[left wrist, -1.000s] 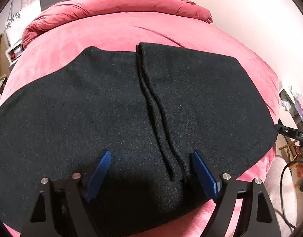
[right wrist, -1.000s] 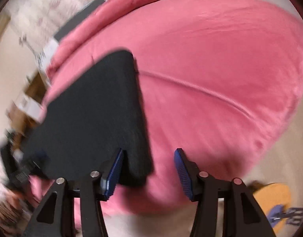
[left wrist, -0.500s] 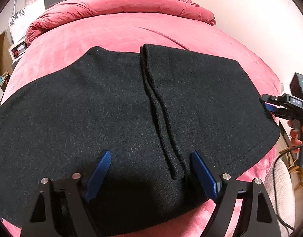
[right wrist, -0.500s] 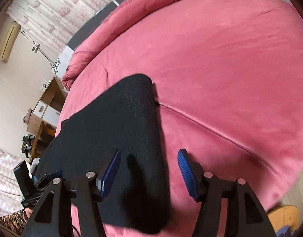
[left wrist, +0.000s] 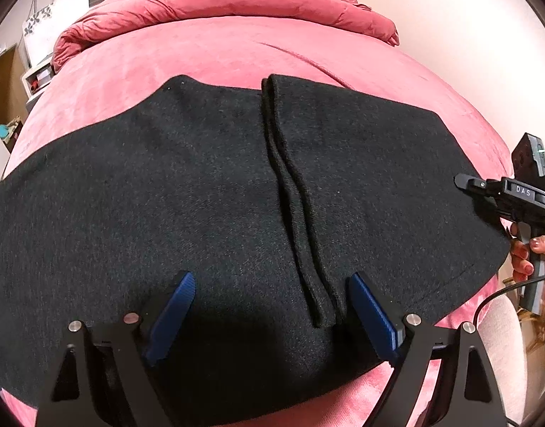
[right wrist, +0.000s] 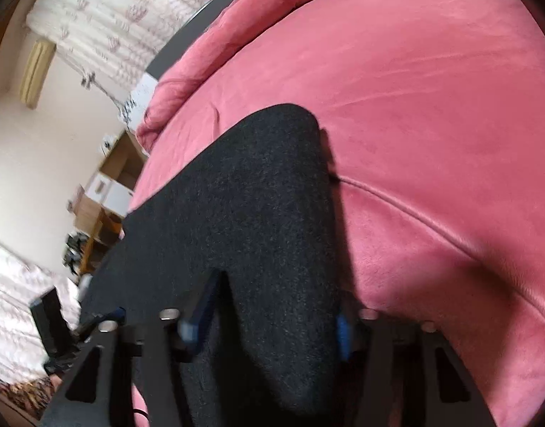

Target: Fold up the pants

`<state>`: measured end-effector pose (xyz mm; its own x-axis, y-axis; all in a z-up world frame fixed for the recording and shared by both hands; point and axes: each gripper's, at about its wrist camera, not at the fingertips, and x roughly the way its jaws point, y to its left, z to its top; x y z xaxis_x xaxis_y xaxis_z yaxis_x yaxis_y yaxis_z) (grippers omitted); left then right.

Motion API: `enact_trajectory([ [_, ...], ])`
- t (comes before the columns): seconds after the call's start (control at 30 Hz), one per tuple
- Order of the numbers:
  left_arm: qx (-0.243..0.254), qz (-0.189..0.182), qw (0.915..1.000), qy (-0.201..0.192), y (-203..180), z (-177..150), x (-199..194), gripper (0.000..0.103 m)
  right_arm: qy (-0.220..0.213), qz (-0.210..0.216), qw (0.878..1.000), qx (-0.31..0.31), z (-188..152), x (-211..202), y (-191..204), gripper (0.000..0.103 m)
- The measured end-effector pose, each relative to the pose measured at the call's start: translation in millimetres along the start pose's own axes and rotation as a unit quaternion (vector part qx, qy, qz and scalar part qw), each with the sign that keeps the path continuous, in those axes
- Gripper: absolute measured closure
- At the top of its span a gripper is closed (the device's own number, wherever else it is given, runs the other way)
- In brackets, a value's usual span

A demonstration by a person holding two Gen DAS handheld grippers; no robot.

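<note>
Dark charcoal pants (left wrist: pixel 201 195) lie flat across a pink bed, the two legs side by side with their inner edges (left wrist: pixel 297 213) meeting in the middle. My left gripper (left wrist: pixel 272 299) is open just above the near part of the pants, its blue pads straddling the inner seam. My right gripper (right wrist: pixel 272 313) is open over the pants' end (right wrist: pixel 265 213), its fingers astride the fabric; it also shows in the left wrist view (left wrist: pixel 503 192) at the pants' right edge.
The pink bedspread (left wrist: pixel 237 53) has a bunched duvet (left wrist: pixel 219 0) at its far end. Shelves and a desk (right wrist: pixel 105 185) stand left of the bed. A cable (left wrist: pixel 500 295) hangs by the bed's right edge.
My right gripper has moved in from the bed's edge onto the end of the pants, which now lies between its fingers. The left gripper has hardly moved.
</note>
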<state>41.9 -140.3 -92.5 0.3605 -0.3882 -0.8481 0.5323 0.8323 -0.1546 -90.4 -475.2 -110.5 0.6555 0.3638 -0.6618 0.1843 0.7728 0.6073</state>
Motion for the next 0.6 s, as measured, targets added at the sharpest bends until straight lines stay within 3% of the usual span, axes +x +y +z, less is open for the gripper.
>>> enact_trajectory([
  [0.03, -0.003, 0.000, 1.0000, 0.001, 1, 0, -1, 0.013, 0.000, 0.001, 1.000, 0.001, 2, -2, 3, 0.070],
  [0.13, -0.013, -0.004, 0.9999, 0.002, 5, 1, -7, 0.015, 0.002, -0.002, 1.000, 0.014, 5, -7, 11, 0.077],
  [0.4, -0.033, -0.009, 0.9991, -0.025, 29, 0, -34, 0.015, 0.015, -0.019, 0.999, 0.036, 21, -22, 42, 0.081],
  [0.6, -0.038, 0.001, 0.9988, -0.030, 49, -10, -46, 0.015, 0.023, -0.045, 0.999, 0.014, 25, -27, 74, 0.081],
])
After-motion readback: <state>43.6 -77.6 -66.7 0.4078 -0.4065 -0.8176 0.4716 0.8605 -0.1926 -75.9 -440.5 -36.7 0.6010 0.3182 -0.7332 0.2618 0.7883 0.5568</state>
